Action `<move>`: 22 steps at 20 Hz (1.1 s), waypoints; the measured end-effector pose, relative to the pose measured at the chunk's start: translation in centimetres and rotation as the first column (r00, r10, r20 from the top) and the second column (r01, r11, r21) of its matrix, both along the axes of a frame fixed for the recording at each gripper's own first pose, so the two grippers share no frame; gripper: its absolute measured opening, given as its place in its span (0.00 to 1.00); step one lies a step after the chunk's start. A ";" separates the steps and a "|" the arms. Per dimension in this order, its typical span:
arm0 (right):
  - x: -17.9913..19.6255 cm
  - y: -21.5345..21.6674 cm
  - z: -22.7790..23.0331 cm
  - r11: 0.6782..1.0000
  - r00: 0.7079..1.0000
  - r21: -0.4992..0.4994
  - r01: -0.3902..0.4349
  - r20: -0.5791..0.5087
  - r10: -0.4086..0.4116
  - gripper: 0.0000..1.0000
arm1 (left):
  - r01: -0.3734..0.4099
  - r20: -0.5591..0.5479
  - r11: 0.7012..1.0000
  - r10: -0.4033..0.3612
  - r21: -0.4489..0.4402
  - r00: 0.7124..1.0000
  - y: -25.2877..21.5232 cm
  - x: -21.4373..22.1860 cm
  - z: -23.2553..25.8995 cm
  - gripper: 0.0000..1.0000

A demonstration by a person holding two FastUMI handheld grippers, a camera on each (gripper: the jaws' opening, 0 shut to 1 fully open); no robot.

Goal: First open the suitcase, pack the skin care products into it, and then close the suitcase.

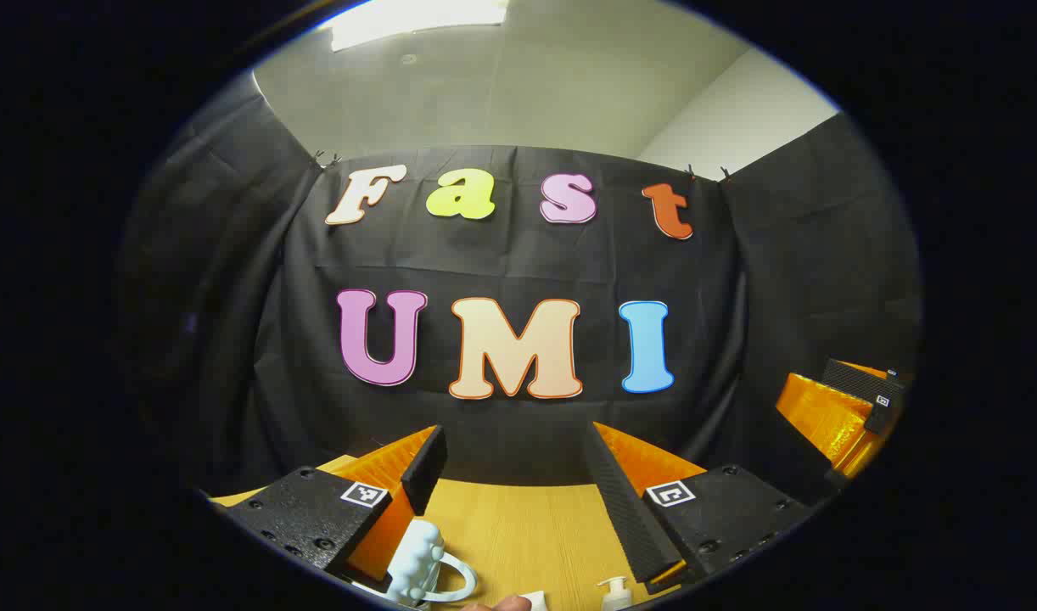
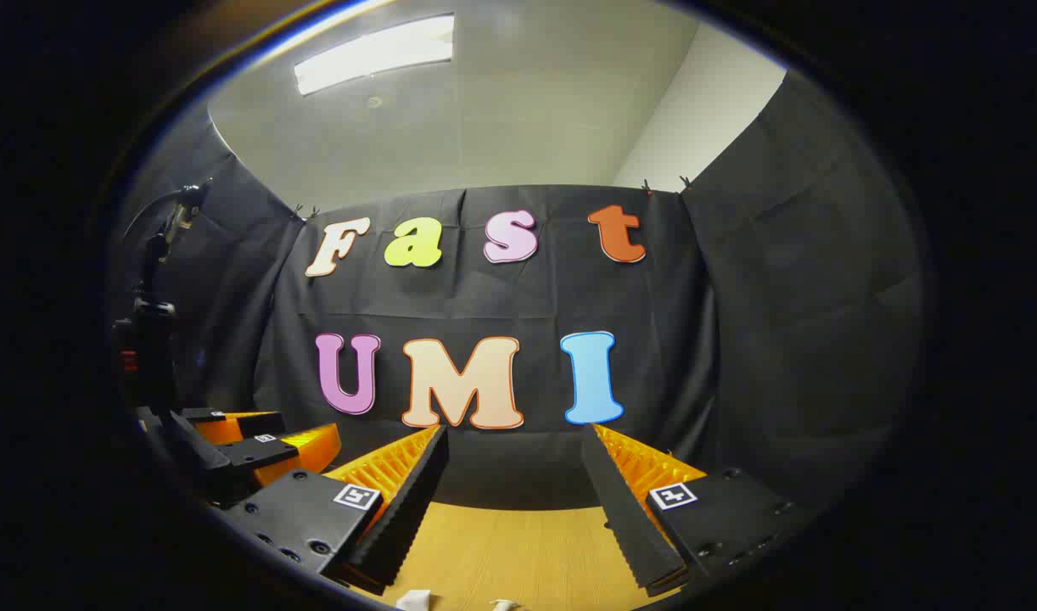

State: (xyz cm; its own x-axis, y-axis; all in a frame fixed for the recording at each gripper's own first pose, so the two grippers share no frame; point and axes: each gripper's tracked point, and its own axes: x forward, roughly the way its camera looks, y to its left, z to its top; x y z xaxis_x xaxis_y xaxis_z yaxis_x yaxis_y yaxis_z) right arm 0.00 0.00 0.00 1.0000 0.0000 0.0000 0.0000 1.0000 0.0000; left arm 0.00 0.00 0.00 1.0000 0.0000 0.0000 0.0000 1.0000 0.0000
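Both tongs wide, left tongs (image 1: pixel 510 475), right tongs (image 2: pixel 512 484); ridged pads; wood-grain table (image 1: pixel 518 526).

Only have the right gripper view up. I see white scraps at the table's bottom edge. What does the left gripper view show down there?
Observer: A white pump bottle stands on the wooden table, low in the left gripper view.
Operator: Anything else near it?
Observer: A pale knobbly item with a loop handle sits farther left, right by one finger; I cannot tell if they touch.
Operator: Left jaws?
Observer: The left gripper is wide open, with nothing between its fingers.
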 end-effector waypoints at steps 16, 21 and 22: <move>2.6 -0.2 -4.2 0.998 0.998 0.063 0.004 -0.064 0.000 0.99 | 0.000 -0.139 0.997 0.010 0.073 0.990 1.5 0.0 -6.8 0.95; 2.2 -1.1 -5.9 0.999 0.992 0.030 0.034 -0.124 -0.030 0.99 | 0.036 -0.290 0.996 -0.012 0.078 0.957 1.8 0.4 -13.0 0.95; 2.0 -1.3 -6.4 0.999 0.990 0.025 0.041 -0.137 -0.037 0.99 | 0.036 -0.342 0.995 -0.003 0.089 0.940 2.0 0.3 -14.9 0.95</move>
State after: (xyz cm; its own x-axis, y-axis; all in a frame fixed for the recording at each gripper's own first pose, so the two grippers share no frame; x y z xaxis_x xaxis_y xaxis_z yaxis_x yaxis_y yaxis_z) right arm 1.99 -1.34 -6.39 0.9899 -0.0373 -0.1369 0.0411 0.9989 0.0246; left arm 0.32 1.97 -14.92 0.9396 -0.0034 -0.3422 0.0359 0.9954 0.0888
